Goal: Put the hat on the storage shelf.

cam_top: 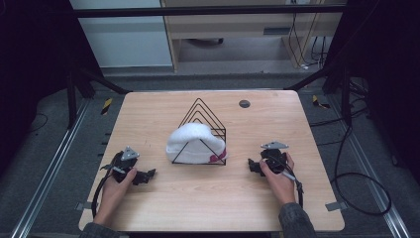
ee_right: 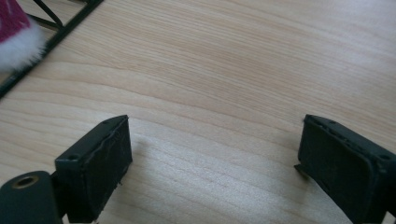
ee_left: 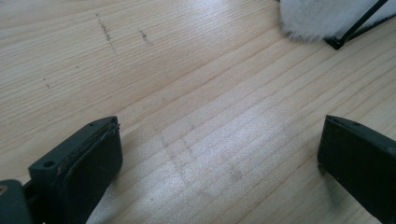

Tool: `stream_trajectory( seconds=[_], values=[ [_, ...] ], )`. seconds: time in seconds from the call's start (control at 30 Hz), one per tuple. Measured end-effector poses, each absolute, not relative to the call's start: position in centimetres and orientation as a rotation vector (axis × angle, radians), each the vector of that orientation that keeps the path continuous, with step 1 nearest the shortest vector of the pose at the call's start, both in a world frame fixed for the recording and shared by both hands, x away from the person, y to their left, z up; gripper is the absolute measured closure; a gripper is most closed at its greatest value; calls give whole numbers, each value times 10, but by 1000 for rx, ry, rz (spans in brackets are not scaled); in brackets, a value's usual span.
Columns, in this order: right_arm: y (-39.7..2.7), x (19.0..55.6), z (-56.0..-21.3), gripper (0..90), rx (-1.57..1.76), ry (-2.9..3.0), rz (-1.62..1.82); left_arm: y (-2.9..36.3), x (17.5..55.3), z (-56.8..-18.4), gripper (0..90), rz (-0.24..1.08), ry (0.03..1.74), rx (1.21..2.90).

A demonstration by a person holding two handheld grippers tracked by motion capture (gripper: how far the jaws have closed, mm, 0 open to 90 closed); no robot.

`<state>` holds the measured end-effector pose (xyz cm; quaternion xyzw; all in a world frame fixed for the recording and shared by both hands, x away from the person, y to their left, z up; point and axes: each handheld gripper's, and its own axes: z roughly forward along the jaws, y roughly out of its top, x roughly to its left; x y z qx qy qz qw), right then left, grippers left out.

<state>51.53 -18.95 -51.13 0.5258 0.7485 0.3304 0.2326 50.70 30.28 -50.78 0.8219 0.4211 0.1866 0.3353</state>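
- We see a square wooden table point(cam_top: 208, 198) of pale grain, with rounded corners and a small dark round cap point(cam_top: 244, 103) set into its far side.
- Near the middle stands a black wire rack point(cam_top: 200, 111) of nested pointed frames; a white fluffy hat point(cam_top: 193, 141) with a pink patch at its right end lies in the rack's near frames, resting on the tabletop.
- We hold the left gripper point(cam_top: 147, 174) low over the table, near-left of the hat and apart from it; its jaws stand wide apart with bare wood between them, and the hat's white edge point(ee_left: 308, 18) shows beyond them in the left gripper view.
- We hold the right gripper point(cam_top: 252, 166) just right of the rack, not touching it; its jaws are likewise spread with nothing between them, and the rack's base bar point(ee_right: 56, 35) lies ahead in the right gripper view.
- Faint dark scuffs point(ee_left: 105, 30) mark the wood.
- Around the table we note grey carpet point(cam_top: 44, 144), metal floor rails point(cam_top: 54, 163), yellow-black tape point(cam_top: 106, 105), black cables point(cam_top: 356, 183) at right and a pale cabinet point(cam_top: 233, 29) beyond.
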Motion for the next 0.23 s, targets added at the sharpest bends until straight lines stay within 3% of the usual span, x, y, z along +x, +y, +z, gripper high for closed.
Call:
stream_trajectory(
  seconds=[0.23],
  values=[
    [-189, 509, -511, 91, 1461, 2040, 905, 303, 506, -508, 0, 487, 1098, 2143]
  ],
)
